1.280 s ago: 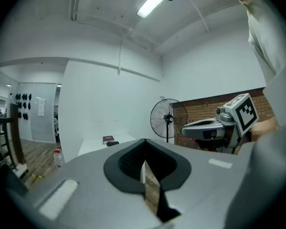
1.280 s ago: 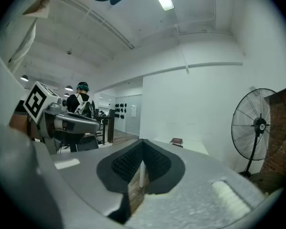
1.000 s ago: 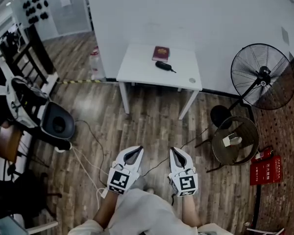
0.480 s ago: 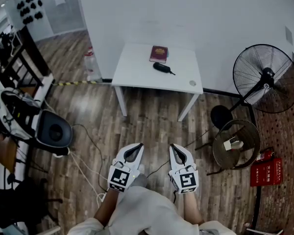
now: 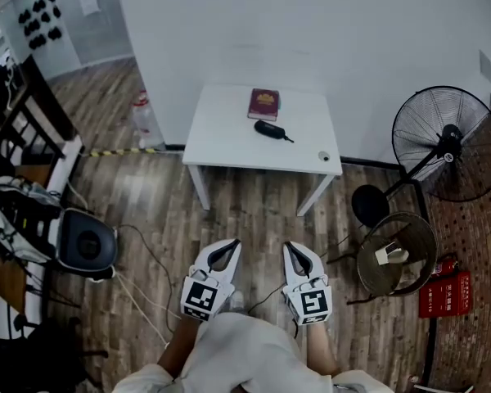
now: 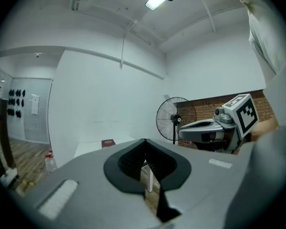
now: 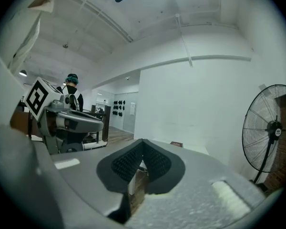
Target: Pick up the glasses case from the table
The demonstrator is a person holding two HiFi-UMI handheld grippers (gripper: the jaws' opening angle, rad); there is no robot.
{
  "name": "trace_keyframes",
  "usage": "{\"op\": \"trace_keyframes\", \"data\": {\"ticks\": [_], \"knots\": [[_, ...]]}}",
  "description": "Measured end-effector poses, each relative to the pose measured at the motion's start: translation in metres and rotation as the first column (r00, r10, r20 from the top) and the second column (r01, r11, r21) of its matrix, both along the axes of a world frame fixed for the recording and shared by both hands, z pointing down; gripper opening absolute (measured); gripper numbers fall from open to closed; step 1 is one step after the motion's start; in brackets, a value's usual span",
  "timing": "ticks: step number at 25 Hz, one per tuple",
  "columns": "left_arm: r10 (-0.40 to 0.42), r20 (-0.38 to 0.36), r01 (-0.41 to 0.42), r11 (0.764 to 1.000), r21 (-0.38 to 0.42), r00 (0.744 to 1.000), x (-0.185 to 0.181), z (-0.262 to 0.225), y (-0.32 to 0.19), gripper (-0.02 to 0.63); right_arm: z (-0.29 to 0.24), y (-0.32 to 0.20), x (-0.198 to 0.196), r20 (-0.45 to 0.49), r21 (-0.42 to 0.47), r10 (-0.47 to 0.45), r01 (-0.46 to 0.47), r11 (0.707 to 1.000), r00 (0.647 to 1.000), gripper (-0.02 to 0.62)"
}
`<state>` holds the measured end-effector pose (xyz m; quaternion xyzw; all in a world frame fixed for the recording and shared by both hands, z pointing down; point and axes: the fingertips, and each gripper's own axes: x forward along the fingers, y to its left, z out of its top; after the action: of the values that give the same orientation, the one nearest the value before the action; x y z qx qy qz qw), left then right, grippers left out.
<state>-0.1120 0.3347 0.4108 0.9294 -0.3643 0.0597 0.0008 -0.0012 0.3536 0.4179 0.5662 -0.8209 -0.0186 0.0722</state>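
Glasses case (image 5: 269, 128): dark, lying on the white table (image 5: 221, 137) towards its far middle, just in front of a maroon booklet (image 5: 263, 103). No gripper touches it.
Table: stands against the white wall. A small round object (image 5: 323, 156) sits near its front right corner.
Left gripper (image 5: 231, 244): held over the wood floor (image 5: 254, 199), well short of the table and pointing towards it. Jaws closed tip to tip, nothing between them.
Right gripper (image 5: 289, 246): beside the left gripper, on the same heading. Jaws clenched together, empty.
Surroundings: standing fan (image 5: 450, 142) to the right of the table, red box (image 5: 444, 293) on the floor nearer the person.
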Motion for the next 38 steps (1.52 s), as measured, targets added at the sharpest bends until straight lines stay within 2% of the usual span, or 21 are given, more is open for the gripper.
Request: {"op": "trace_keyframes", "data": {"ticks": [16,27,31,38], "knots": [[0.059,-0.011,-0.059,0.998,0.003,0.998,0.016,-0.005,-0.095,0.018,-0.006,-0.082,0.02,-0.004,-0.014,0.092,-0.092,0.996,0.996,0.005],[0.047,0.004,-0.047,0.998,0.032,0.999,0.037,-0.011,-0.157,0.018,-0.007,-0.151,0.045,0.02,0.007,0.069,-0.069,0.998,0.997,0.005],[0.019,0.013,-0.019,1.0,0.007,1.0,0.046,-0.002,-0.189,0.018,-0.008,-0.186,0.052,0.027,0.018,0.034,-0.035,0.999,0.999,0.005],[-0.017,0.015,0.017,1.0,0.006,1.0,0.074,-0.004,-0.252,0.018,-0.005,-0.249,0.079,0.028,-0.023,-0.001,0.002,1.0,1.0,0.005]]}}
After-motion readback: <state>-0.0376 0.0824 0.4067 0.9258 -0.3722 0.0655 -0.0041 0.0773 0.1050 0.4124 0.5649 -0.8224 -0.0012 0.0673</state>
